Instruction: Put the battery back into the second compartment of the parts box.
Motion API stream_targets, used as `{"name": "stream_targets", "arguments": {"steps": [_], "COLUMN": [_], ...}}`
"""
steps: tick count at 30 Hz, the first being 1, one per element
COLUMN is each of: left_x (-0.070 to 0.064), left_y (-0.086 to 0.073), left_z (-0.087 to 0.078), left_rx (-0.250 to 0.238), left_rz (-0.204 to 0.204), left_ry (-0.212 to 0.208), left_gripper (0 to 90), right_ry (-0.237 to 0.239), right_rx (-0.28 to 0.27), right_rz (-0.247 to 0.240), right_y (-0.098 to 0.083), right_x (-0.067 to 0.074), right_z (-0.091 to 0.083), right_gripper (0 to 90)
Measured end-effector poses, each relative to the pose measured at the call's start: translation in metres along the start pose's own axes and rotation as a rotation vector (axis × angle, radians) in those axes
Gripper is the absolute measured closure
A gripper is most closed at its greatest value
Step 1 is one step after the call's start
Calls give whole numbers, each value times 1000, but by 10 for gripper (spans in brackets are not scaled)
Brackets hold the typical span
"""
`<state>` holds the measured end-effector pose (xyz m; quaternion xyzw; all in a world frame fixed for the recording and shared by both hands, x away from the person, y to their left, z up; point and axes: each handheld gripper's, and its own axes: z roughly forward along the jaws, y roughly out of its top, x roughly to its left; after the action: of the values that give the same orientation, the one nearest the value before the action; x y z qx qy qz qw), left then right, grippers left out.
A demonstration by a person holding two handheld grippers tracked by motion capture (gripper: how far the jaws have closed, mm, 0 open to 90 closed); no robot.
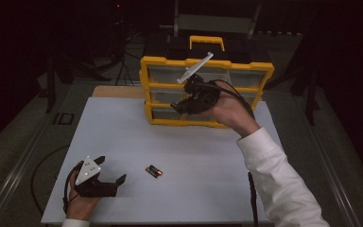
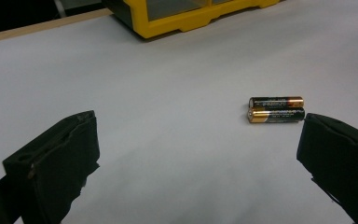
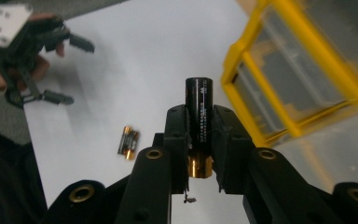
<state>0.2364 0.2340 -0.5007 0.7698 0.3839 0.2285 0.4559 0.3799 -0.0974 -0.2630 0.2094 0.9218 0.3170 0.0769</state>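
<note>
A battery point(image 3: 199, 126) is being pinched between the jaws of the right gripper point(image 3: 199, 135), held aloft just before the yellow drawer cabinet point(image 1: 206, 90), presumably for stowing in a drawer. It is being seen as a black cylinder with a copper-coloured end. The left gripper point(image 1: 109, 171) is being rested on the white table point(image 1: 123, 127), jaws spread, near two more batteries point(image 2: 275, 109) lying side by side, touching.
</note>
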Motion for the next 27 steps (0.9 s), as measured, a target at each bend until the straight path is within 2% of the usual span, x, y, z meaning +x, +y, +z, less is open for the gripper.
{"name": "stream_targets", "arguments": {"steps": [7, 15, 21, 27], "left_x": [0, 0, 0, 0], "left_y": [0, 0, 0, 0], "left_z": [0, 0, 0, 0], "left_rx": [3, 3, 9, 9], "left_rz": [2, 0, 2, 1], "left_ry": [-2, -2, -3, -4], "left_gripper": [0, 0, 0, 0], "right_ry": [-34, -60, -123, -185], "right_rx": [-30, -93, -87, -52], "right_rz": [47, 108, 157, 189], "right_y": [10, 16, 13, 7], "right_x": [-18, -34, -46, -56], "right_z": [-21, -45, -56, -56], "right_gripper": [768, 767, 767, 765]}}
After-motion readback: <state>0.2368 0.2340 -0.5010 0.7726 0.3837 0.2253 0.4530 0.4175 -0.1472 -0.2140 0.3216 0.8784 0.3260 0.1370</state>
